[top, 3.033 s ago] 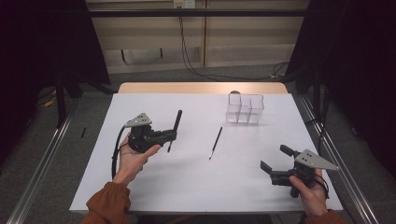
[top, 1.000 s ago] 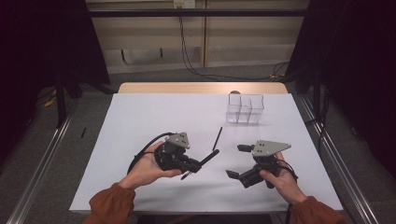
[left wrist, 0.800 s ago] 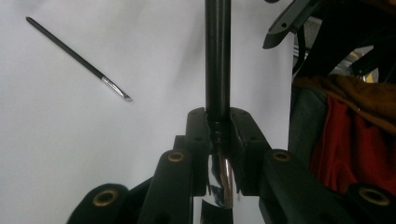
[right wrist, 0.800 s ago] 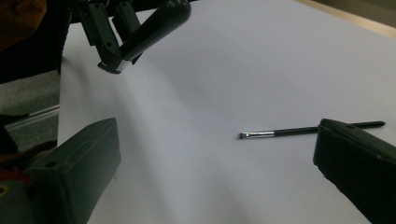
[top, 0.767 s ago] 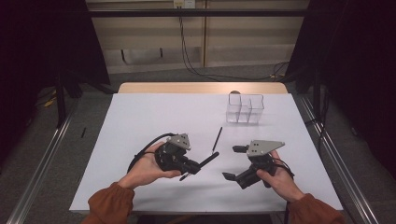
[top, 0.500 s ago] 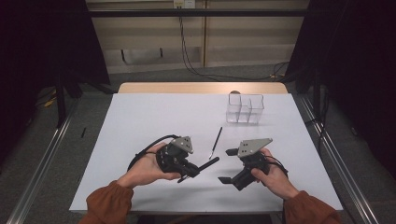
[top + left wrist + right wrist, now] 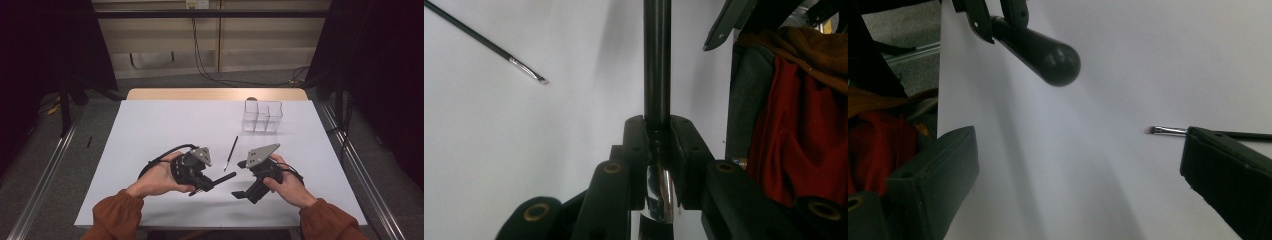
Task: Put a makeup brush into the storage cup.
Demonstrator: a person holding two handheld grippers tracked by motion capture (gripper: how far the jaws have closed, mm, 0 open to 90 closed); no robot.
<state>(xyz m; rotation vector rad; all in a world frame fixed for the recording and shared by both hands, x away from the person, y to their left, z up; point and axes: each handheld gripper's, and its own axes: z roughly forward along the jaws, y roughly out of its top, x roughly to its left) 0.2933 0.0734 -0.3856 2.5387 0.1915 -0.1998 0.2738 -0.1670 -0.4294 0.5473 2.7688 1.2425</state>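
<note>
Tongs of the left hand (image 7: 212, 182) sit low and centre in the high view, clenched on a thick black brush handle (image 7: 657, 60) that juts toward the right tongs (image 7: 243, 179). Those stand spread wide with nothing between them. A thin brush (image 7: 230, 153) lies on the white surface (image 7: 150, 125) above both, below the clear organiser (image 7: 263, 116).

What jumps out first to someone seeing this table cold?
Two hands near the front edge of the white table each hold a black gripper. The left gripper clamps a thick black handle; the right gripper gapes open. A thin brush lies between them, and a clear organizer sits farther back.
</note>
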